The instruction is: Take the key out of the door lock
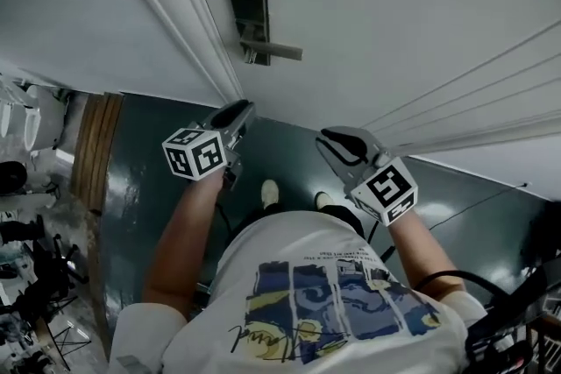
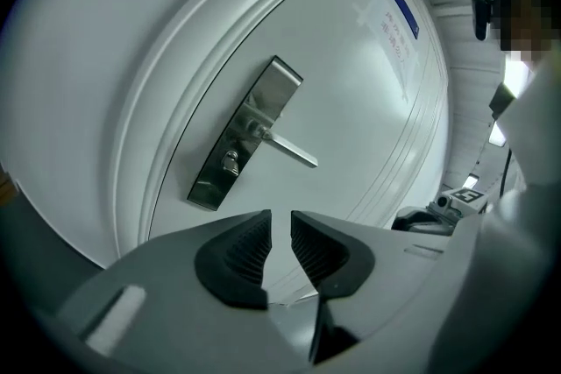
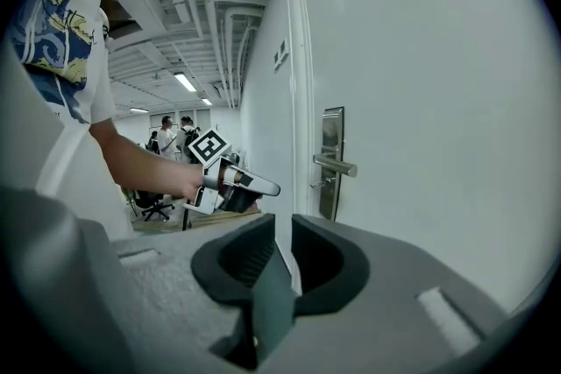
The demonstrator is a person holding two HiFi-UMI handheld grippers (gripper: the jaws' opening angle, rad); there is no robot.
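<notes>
A silver lock plate (image 1: 248, 17) with a lever handle (image 1: 273, 52) is on the white door (image 1: 394, 4). In the left gripper view a small key (image 2: 230, 160) sticks out of the plate (image 2: 245, 136) below the handle (image 2: 291, 147). My left gripper (image 2: 280, 228) is well short of the lock, with its jaws a little apart and nothing between them. My right gripper (image 3: 282, 232) is also back from the door, its jaws slightly apart and empty. In that view the key (image 3: 319, 185) shows as a small stub under the handle (image 3: 337, 165), and the left gripper (image 3: 238, 185) is held out toward the lock.
The white door frame (image 1: 175, 4) runs left of the lock. A dark green floor (image 1: 149, 179) lies below, with my feet (image 1: 270, 193) on it. Chairs and several people (image 3: 171, 136) are far down the hall behind the left gripper. A printed notice (image 2: 394, 22) hangs higher on the door.
</notes>
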